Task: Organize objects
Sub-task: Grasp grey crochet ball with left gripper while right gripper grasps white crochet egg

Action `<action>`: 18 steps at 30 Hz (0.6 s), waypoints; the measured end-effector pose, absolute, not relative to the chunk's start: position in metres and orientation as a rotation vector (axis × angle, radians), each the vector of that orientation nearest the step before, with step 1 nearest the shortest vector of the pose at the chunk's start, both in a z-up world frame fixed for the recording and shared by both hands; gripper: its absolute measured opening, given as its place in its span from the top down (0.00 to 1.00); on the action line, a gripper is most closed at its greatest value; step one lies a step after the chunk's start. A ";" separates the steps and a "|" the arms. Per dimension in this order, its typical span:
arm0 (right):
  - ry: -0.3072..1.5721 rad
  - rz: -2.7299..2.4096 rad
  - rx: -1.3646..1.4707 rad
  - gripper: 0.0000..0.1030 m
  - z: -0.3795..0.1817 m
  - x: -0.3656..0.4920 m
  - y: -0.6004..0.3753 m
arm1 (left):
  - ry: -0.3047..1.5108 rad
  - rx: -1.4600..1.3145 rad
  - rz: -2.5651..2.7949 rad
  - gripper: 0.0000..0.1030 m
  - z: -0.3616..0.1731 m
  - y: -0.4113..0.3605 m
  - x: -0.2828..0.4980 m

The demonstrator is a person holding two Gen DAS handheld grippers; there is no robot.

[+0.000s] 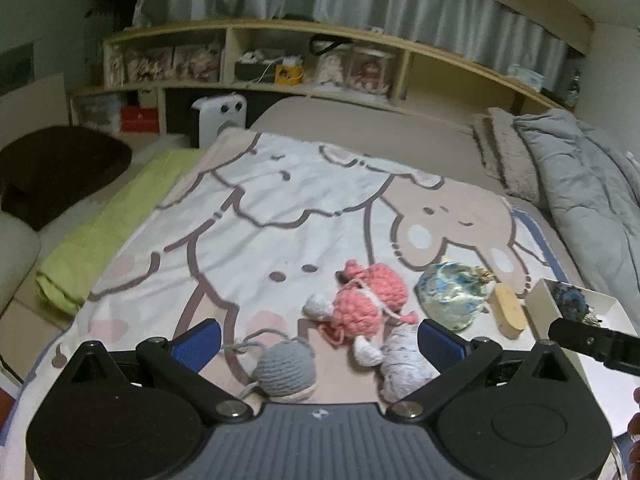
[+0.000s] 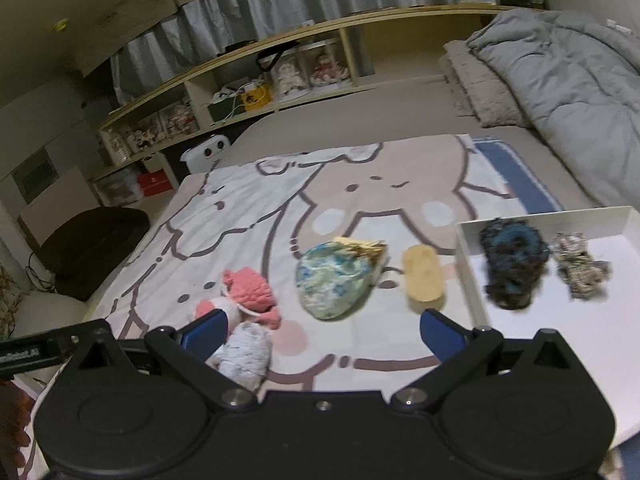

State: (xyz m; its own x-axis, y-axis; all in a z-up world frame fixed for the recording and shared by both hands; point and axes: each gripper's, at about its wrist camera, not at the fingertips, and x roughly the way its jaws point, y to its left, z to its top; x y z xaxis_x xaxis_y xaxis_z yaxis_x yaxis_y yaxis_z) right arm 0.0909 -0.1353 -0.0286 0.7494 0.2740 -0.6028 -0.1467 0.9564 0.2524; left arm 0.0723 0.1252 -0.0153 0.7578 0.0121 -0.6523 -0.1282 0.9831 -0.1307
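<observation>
Loose items lie in a row on the cartoon blanket [image 2: 360, 184] on the bed: grey crochet pouch [image 1: 285, 369], pink crochet pouch [image 1: 370, 296], pale knit pouch [image 2: 244, 354], blue-green marbled pouch [image 2: 334, 280], tan wooden block [image 2: 422, 278]. White tray [image 2: 472, 264] sits at 3 o'clock of the row; it already holds a dark blue knit item [image 2: 514, 262] and a small beige patterned one [image 2: 580, 266], side by side. Left gripper [image 1: 318, 344] hovers over the grey and pale pouches, jaws spread wide, holding nothing. Right gripper [image 2: 320, 334] is near the marbled pouch at 12 o'clock, jaws also wide apart and empty. Step looks like between picks, sorting partly done. Next move likely: lower a gripper over the nearest pouch, close on it, carry toward 3 o'clock into the tray. Soft yarn and loose strings may snag.
</observation>
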 end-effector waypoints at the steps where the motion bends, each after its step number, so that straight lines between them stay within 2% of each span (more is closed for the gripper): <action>1: 0.691 0.239 0.194 0.00 -0.031 0.093 -0.130 | 0.715 -0.174 0.084 0.02 -0.018 0.128 0.074; 6: 0.697 0.273 0.182 0.00 -0.044 0.099 -0.107 | 0.783 -0.192 0.090 0.17 -0.034 0.131 0.091; 18: 0.810 0.336 0.306 0.01 -0.089 0.132 -0.083 | 0.899 -0.221 0.137 0.31 -0.071 0.144 0.114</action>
State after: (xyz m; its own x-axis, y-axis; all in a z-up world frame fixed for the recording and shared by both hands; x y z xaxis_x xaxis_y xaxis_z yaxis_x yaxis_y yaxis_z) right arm 0.1323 -0.0828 -0.0894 0.6425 0.4048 -0.6506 -0.1741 0.9040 0.3905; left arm 0.1144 0.1441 -0.0705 0.6155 0.0256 -0.7877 -0.2105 0.9685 -0.1330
